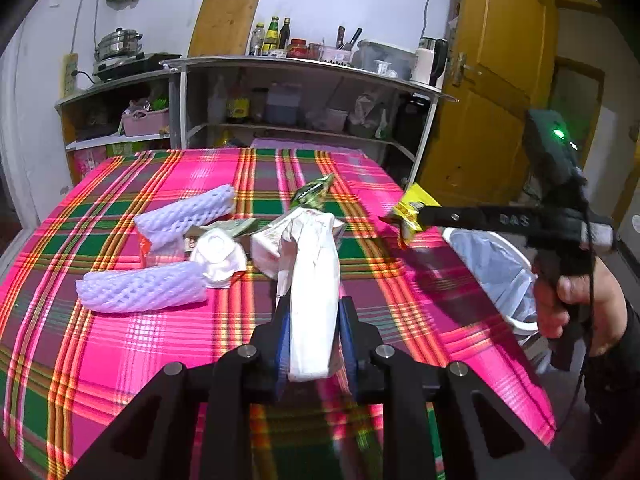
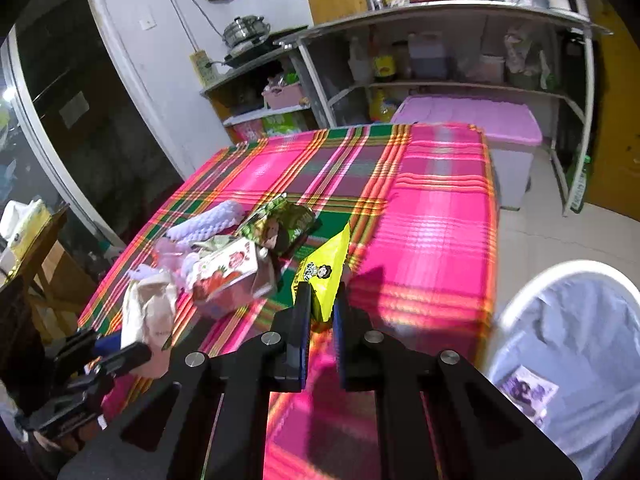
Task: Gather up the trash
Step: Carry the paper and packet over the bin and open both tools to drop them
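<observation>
My left claw (image 1: 313, 336), bottom centre of its own view, is clamped on a white paper bag (image 1: 312, 292) that stands up between the blue pads; the bag also shows at lower left of the right view, pinched in that claw (image 2: 132, 344). My right claw (image 2: 322, 320) is closed on the bottom corner of a yellow snack wrapper (image 2: 324, 276) w/ a cartoon face, held above the pink plaid tablecloth (image 2: 440, 208). In the left view the same wrapper (image 1: 412, 210) sits at the tip of the right claw (image 1: 420, 216), mid-right of frame, near the table's edge.

Remaining trash lies in a cluster at mid-frame: two white foam nets (image 1: 140, 290), a crumpled white cup (image 1: 218, 254), a strawberry carton (image 2: 228, 276) and a green wrapper (image 2: 284, 228). A white bin w/ a pale liner (image 2: 568, 344) stands just beside the table, lower right of the right view; a purple scrap (image 2: 526, 390) lies inside. Kitchen shelves (image 1: 304, 96) fill the background.
</observation>
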Demonstrator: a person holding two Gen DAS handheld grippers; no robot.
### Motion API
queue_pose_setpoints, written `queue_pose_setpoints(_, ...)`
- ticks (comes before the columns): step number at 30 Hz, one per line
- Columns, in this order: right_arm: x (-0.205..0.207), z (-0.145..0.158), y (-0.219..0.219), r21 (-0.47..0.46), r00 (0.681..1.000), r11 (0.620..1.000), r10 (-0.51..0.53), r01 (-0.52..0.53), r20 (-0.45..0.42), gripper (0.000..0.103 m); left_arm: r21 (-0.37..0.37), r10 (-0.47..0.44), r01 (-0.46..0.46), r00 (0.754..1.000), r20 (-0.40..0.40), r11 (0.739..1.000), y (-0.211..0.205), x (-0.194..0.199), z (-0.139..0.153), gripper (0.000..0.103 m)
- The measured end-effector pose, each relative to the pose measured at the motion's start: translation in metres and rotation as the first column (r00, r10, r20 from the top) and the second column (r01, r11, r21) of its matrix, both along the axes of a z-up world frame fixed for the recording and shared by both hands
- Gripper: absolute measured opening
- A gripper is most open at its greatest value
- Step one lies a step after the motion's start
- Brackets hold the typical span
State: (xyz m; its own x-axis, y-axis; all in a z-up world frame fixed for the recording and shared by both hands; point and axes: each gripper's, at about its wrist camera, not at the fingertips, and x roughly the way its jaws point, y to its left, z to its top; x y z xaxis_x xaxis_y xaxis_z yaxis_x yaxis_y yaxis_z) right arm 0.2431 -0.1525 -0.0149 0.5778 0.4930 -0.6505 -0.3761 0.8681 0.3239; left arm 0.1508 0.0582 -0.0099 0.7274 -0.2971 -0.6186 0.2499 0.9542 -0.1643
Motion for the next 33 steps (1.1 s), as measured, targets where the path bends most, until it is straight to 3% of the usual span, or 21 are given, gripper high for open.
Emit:
queue_pose_setpoints(7,-0.049,0.010,-0.037,-0.003,0.998,0.999,-0.051,0.051,0.029,0.010,-0.014,-0.035,0.035,0.999,0.012,0.999,-0.036,-0.013,0.010,0.023)
queue_pose_setpoints(16,-0.092,0.014,-0.096,0.000,0.984,0.985,-0.173,0.173,0.045,0.010,-0.034,-0.146,0.146,0.989,0.009,0.989,-0.093,-0.018,0.016,0.023)
queue_pose_setpoints(33,-0.094,-0.023,-0.174,-0.032,0.938,0.939,-0.345,0.344,-0.046,0.011,-0.051,-0.335,0.333,0.942,-0.028,0.941,-0.202,0.027,0.008,0.023)
